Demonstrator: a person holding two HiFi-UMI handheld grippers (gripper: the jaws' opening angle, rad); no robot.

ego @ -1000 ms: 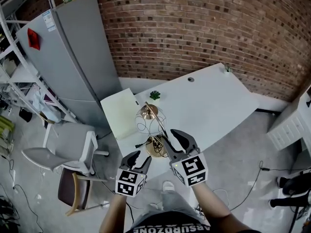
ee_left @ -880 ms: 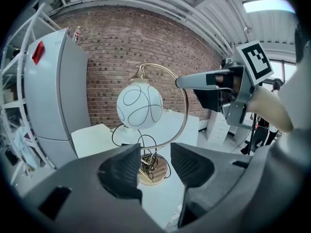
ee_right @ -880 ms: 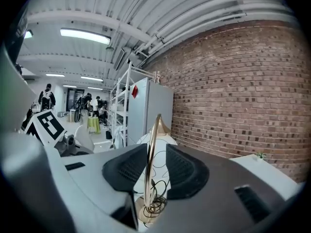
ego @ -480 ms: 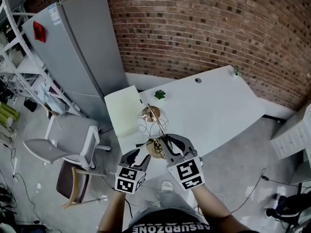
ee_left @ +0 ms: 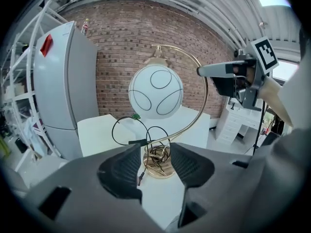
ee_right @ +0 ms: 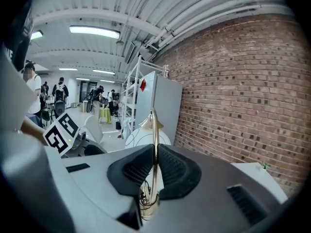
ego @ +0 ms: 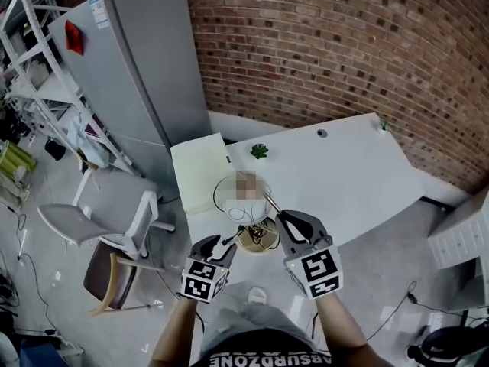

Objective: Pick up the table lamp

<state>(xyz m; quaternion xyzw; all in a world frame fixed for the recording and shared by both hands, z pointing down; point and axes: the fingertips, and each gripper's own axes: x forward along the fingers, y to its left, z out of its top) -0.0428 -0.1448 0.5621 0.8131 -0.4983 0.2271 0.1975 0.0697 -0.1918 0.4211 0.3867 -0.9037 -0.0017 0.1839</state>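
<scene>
The table lamp has a round brass base (ego: 258,240), a curved brass arm (ee_right: 155,149) and a white globe shade (ee_left: 156,92) hanging from the arc. It stands at the near left corner of the white table (ego: 344,167), with a black cord coiled on its base. My right gripper (ego: 286,222) has the thin brass arm between its pads (ee_right: 137,171), and its jaws are closing on it. My left gripper (ego: 220,245) is open, low and just in front of the base (ee_left: 158,168), with nothing between its fingers (ee_left: 127,165).
A small green plant (ego: 260,151) sits on the table behind the lamp. A pale cabinet top (ego: 200,173) adjoins the table's left end, with a tall grey cabinet (ego: 141,67) behind it. Grey chairs (ego: 99,220) stand to the left, and a brick wall runs behind.
The right gripper's jaws have gone from wide open to pinched around the lamp's brass arm. The left gripper has sunk slightly toward the base.
</scene>
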